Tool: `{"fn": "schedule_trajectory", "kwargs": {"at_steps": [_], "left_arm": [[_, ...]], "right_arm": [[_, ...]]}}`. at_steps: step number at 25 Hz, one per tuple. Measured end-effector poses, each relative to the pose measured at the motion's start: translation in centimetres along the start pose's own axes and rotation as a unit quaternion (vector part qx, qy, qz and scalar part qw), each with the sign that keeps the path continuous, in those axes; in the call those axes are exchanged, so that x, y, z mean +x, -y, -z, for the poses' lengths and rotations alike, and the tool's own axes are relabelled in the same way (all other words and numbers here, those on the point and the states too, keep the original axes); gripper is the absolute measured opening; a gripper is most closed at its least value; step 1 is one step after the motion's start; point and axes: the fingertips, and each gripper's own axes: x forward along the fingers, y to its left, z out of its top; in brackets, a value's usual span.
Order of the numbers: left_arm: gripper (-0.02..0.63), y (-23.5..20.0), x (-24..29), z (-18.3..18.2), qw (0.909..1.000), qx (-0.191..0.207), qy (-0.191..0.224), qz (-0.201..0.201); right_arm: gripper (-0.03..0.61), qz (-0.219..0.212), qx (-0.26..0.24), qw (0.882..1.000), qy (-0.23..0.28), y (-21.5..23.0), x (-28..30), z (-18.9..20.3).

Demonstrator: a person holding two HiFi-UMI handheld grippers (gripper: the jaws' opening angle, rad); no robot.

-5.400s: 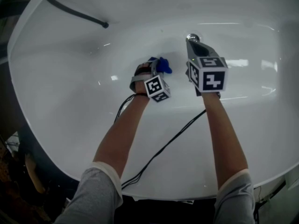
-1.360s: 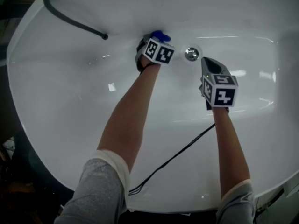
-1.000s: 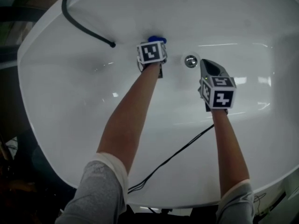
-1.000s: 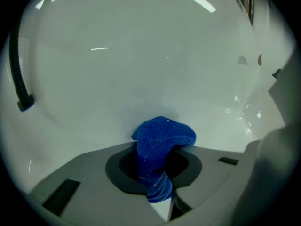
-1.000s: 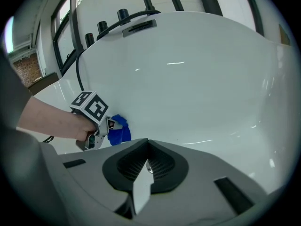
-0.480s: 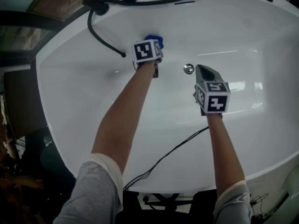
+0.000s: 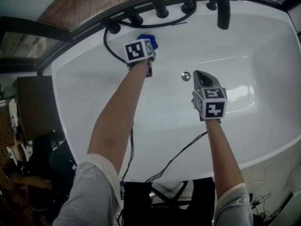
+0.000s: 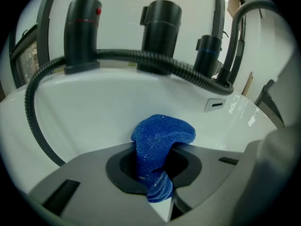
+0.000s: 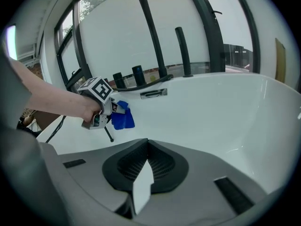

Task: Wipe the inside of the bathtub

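– So, how is the wiping going, and how should it be going?
– Reading from the left: the black hose (image 8: 122, 55) is drooping down the far wall of the bathtub (image 7: 84, 93); just beside it the left claw (image 7: 145, 46) is clamping the blue cloth (image 8: 160, 140), jaws closed on its bunched middle; the cloth is sitting high on that far wall, just under the rim and the tap fittings; it is looking pressed against the enamel, though I am only judging that.
– And doing it well?
– I am thinking flat, overlapping strokes, keeping the cloth's free fold on the wall rather than the hard jaw tips; steering round the hose, not dragging it; then working downward toward the drain (image 7: 186, 76), since by my guess the floor and the near wall are wanting passes too.
– And the other side?
– The right claw (image 7: 199, 77) is hovering over the tub floor just beside the drain, jaws together and carrying nothing; it is best kept out of the cloth's path.
– Counts?
– I am counting one bathtub, one hose, one cloth, one drain, two claws; three dark fittings (image 8: 161, 27) are showing on the rim in the left gripper view.
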Motion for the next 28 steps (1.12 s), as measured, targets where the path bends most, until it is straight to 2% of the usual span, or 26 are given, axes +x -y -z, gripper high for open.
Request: {"fn": "schedule_trajectory", "kwargs": {"at_steps": [5, 7, 9, 11, 14, 17, 22, 28], "left_arm": [[0.080, 0.7, -2.7, -2.3, 0.9997, 0.021, 0.010, 0.005], [0.080, 1.1, -4.4, -0.7, 0.9996, 0.023, -0.012, 0.012], [0.080, 1.0, -6.8, 0.9, 0.9994, 0.028, -0.017, 0.009], [0.081, 1.7, -9.8, 2.0, 0.9988, 0.044, -0.007, 0.021], [0.081, 3.5, -14.7, 2.8, 0.9955, 0.070, 0.030, 0.057], [0.081, 5.3, -20.4, 3.1, 0.9923, 0.071, 0.059, 0.083], [0.083, 8.2, -29.9, 2.8, 0.9893, 0.057, 0.090, 0.099], [0.083, 12.5, -40.7, 3.9, 0.9852, 0.093, 0.100, 0.103]], "right_arm": [[0.006, 0.005, 0.002, 1.000, 0.009, 0.4, -2.5, -2.6], [0.006, 0.005, 0.007, 1.000, 0.009, 0.3, -3.8, -2.9], [0.006, 0.004, 0.011, 1.000, 0.010, 0.0, -5.3, -3.2], [0.006, 0.002, 0.011, 1.000, 0.007, -0.5, -7.1, -3.6], [0.006, -0.001, -0.002, 1.000, 0.006, -1.4, -10.2, -4.7], [0.006, -0.013, -0.009, 1.000, 0.007, -2.7, -13.8, -5.8], [0.006, -0.033, -0.012, 0.999, 0.016, -4.1, -20.1, -7.9], [0.006, -0.076, -0.039, 0.996, 0.018, -7.0, -28.1, -9.5]]}}
